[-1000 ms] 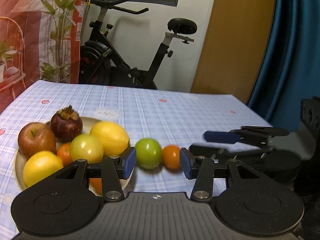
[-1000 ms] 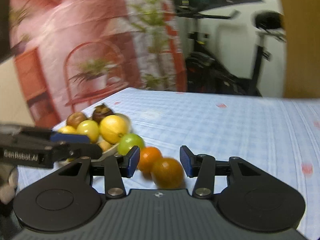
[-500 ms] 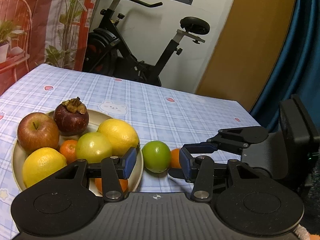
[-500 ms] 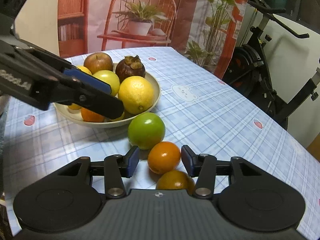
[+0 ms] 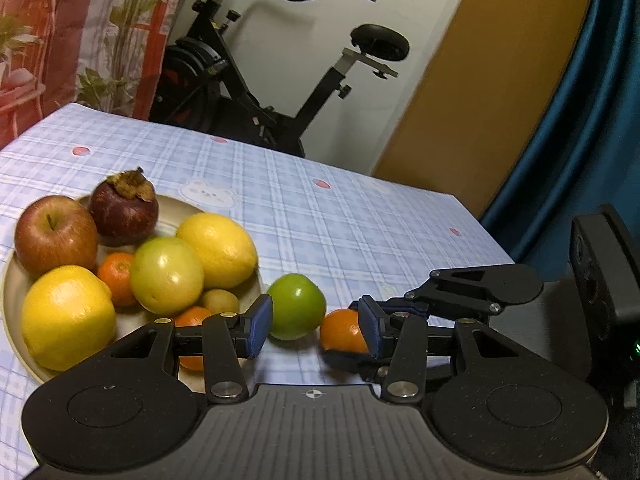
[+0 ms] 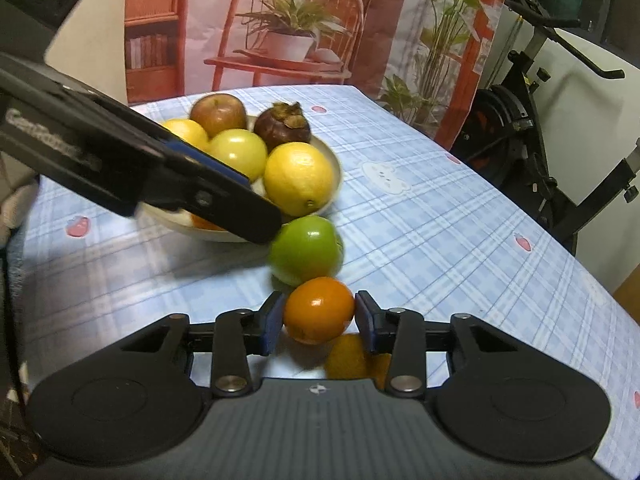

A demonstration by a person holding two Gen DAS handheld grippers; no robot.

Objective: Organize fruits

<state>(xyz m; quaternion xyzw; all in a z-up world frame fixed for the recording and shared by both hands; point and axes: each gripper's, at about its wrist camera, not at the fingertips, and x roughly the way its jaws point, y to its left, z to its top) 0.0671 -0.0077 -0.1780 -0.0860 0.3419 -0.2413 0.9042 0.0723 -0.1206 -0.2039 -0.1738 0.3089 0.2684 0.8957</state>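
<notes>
A beige plate [image 5: 12, 288] holds an apple [image 5: 56, 236], a mangosteen [image 5: 124, 208], lemons and small oranges. A green fruit [image 5: 296, 306] lies on the cloth just right of the plate, shown too in the right wrist view [image 6: 306, 250]. My right gripper [image 6: 319, 322] is shut on an orange [image 6: 319, 315], which also shows in the left wrist view [image 5: 344, 330]. A second orange [image 6: 348, 358] lies under it. My left gripper [image 5: 314, 330] is open and empty, just in front of the green fruit.
The plate [image 6: 316, 212] sits on a blue checked tablecloth [image 5: 320, 216]. An exercise bike [image 5: 256, 92] stands behind the table. A blue curtain [image 5: 580, 120] hangs at the right. The left gripper's finger [image 6: 160, 168] reaches across the plate in the right wrist view.
My right gripper has closed its fingers onto the orange. My left gripper has moved slightly closer to the green fruit and stays open.
</notes>
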